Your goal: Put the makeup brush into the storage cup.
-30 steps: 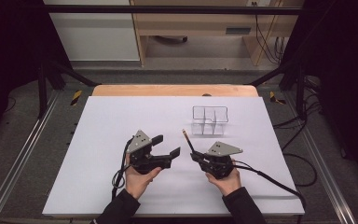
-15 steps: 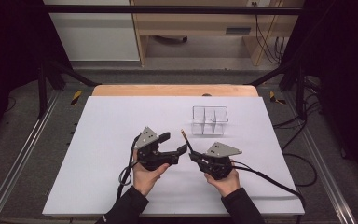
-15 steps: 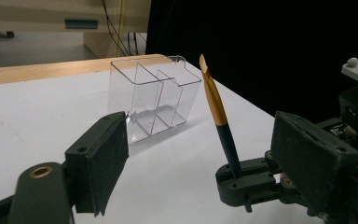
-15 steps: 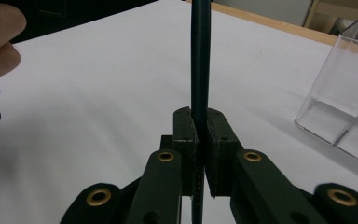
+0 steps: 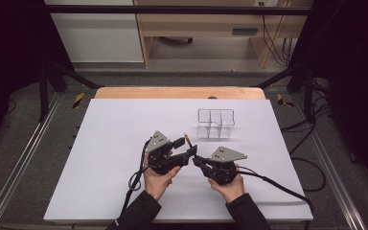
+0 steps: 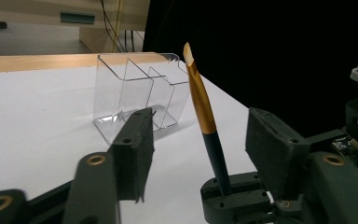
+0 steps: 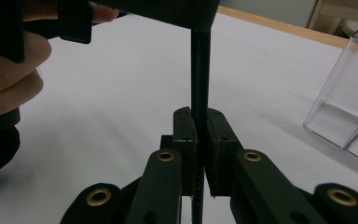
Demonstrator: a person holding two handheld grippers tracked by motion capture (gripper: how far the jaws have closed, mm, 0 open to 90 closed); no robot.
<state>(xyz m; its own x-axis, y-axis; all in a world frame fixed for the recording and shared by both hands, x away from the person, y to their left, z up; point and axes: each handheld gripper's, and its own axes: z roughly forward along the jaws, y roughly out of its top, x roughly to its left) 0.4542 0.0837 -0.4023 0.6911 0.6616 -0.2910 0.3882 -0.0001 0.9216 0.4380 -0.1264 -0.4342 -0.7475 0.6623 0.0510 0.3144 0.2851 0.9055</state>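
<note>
Nearest the person, two sleeved forearms reach over the front edge of a white sheet point(image 5: 105, 143) that covers the table. The right gripper point(image 5: 197, 160) is clenched on the dark handle of a makeup brush point(image 6: 204, 112); in the right gripper view the pads pinch that handle point(image 7: 199, 79) between them. The brush rises at a slant, with a gold ferrule and a pale angled tip. The left gripper point(image 5: 184, 147) stands just beside it, its jaws on either side of the brush in the left gripper view; they have just been closing, yet gaps show between both pads and the shaft, so nothing is gripped there.

Just past the brush, a clear acrylic organizer point(image 5: 215, 123) with several compartments stands upright on the sheet. Behind the sheet a strip of the wooden tabletop point(image 5: 179, 93) shows. Black frame legs stand on both sides, on a grey floor point(image 5: 24, 143) with loose cables at the right. Farthest off are a light wooden bench point(image 5: 206, 24) and a white cabinet point(image 5: 93, 33), with black drapes on both flanks.
</note>
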